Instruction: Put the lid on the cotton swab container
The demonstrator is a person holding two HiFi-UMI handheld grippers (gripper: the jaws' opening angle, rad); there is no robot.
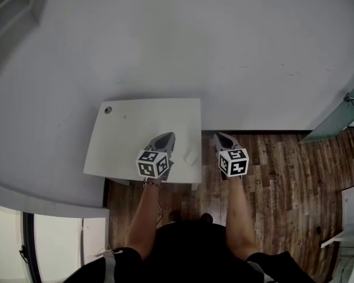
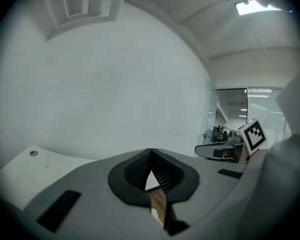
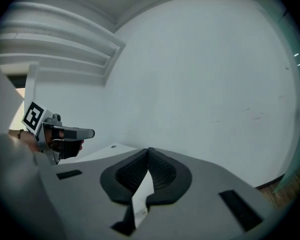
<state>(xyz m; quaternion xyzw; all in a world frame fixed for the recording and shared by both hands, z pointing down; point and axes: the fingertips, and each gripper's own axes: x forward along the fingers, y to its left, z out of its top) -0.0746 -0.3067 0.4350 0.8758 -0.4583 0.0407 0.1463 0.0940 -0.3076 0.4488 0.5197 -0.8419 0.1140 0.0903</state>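
Note:
A small white table (image 1: pixel 135 128) stands against the wall. A small pale object (image 1: pixel 190 156) lies near its right edge, too small to tell whether it is the container or the lid. My left gripper (image 1: pixel 167 136) hovers over the table's near right part, its jaws shut with nothing between them (image 2: pixel 151 152). My right gripper (image 1: pixel 220 135) hangs just right of the table over the floor, jaws likewise shut and empty (image 3: pixel 149 151). Each gripper view shows the other gripper off to the side: the right gripper (image 2: pixel 221 150) and the left gripper (image 3: pixel 67 134).
A small round fitting (image 1: pixel 108 109) sits at the table's far left corner. A white wall (image 1: pixel 224 52) rises behind the table. Dark wooden floor (image 1: pixel 283 175) lies to the right, with a glass door (image 1: pixel 342 117) at the far right.

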